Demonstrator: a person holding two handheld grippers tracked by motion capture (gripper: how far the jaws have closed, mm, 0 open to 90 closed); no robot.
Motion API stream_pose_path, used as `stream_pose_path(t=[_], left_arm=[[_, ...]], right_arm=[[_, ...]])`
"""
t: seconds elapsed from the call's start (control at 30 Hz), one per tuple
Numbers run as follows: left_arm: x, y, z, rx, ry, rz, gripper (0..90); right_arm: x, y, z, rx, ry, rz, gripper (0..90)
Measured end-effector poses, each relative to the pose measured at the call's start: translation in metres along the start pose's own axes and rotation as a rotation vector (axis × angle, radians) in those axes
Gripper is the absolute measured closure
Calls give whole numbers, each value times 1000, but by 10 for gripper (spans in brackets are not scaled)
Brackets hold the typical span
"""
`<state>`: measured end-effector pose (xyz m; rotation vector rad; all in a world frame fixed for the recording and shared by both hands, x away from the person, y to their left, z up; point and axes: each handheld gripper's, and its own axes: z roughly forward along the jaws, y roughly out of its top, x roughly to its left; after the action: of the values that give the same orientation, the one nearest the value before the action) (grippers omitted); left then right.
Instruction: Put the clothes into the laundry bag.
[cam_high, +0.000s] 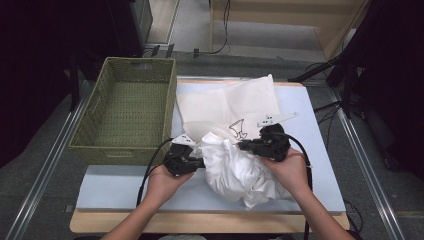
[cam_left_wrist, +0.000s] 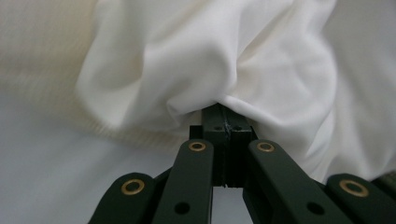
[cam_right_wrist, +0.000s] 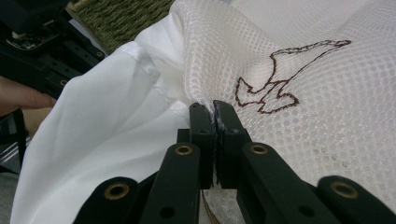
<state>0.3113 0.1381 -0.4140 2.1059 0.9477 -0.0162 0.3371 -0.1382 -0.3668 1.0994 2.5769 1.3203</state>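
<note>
- Now the left gripper is clamped on the white shirt, bunched mid-table, at four o'clock of the basket.
- Right gripper pinches the mesh bag rim.
- Ideally, hold the rim high and feed cloth toward one o'clock.

No readable text, labels, brands or numbers anywhere. Only mark: a dark brown stitched outline figure on the white mesh bag, an animal-like or bird-like silhouette, not lettering. Same mark shows small in the high view on the bag, just above the crumpled white garment. Too small there to make out detail. The woven basket carries no tag or print that I can see.
</note>
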Motion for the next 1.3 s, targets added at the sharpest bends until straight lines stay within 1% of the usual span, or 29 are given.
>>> stream_pose_path(t=[0.03, 0.1, 0.17, 0.27, 0.33, 0.4, 0.43, 0.57, 0.7, 0.73, 0.77, 0.8, 0.83, 0.9, 0.93, 0.97, 1.0, 1.03, 1.07, 1.13, 1.2, 1.27, 1.3], left_arm=[[-3, 5, 2, -7, -4, 21, 900], [-11, 13, 7, -15, -14, 41, 900], [-17, 20, 12, -23, -15, 58, 900], [-25, 28, 19, -42, -31, 64, 900], [-31, 35, 23, -52, -30, 78, 900], [-37, 40, 26, -62, -25, 101, 900], [-39, 43, 28, -59, -24, 109, 900], [-44, 51, 38, -63, -27, 105, 900], [-46, 54, 45, -62, -29, 105, 900], [-47, 55, 46, -66, -28, 112, 900], [-48, 56, 46, -58, -19, 120, 900], [-49, 56, 47, -59, -14, 125, 900], [-49, 57, 48, -52, -10, 129, 900], [-47, 58, 51, -44, 3, 121, 900], [-46, 58, 52, -50, 3, 120, 900], [-45, 58, 54, -46, 16, 121, 900], [-42, 58, 55, -42, 21, 122, 900], [-39, 58, 56, -46, 23, 111, 900], [-34, 58, 57, -40, 27, 103, 900], [-25, 58, 58, -47, 22, 66, 900], [-20, 58, 56, -31, 15, 54, 900], [-19, 58, 53, -24, 4, 58, 900], [-18, 57, 51, -25, -12, 50, 900]], right_arm=[[0, 0, 0, 2, -2, 0, 883], [0, 0, 0, -1, -1, 3, 883], [0, 1, -1, -2, -2, 3, 884], [-1, 1, -2, -4, -5, 6, 883], [-2, 1, -4, -9, -4, 12, 883], [-2, 2, -5, -15, -5, 16, 884], [-3, 2, -6, -18, -5, 19, 884], [-3, 5, -9, -36, 4, 29, 884], [2, 11, -20, -82, 12, 21, 884], [4, 12, -22, -89, 14, 17, 885], [5, 14, -24, -96, 13, 13, 884], [6, 16, -27, -103, 10, 4, 885], [8, 17, -29, -110, 10, 8, 885], [10, 20, -34, -125, 18, 11, 886], [12, 21, -37, -133, 21, 12, 886], [13, 22, -39, -139, 23, 7, 887], [14, 23, -41, -147, 34, 12, 886], [15, 24, -43, -151, 38, 12, 886], [16, 24, -44, -149, 37, 8, 886], [15, 22, -41, -134, 36, 8, 886], [11, 16, -32, -100, 48, 12, 885], [7, 10, -23, -67, 49, 15, 885], [6, 8, -19, -55, 50, 14, 885]])
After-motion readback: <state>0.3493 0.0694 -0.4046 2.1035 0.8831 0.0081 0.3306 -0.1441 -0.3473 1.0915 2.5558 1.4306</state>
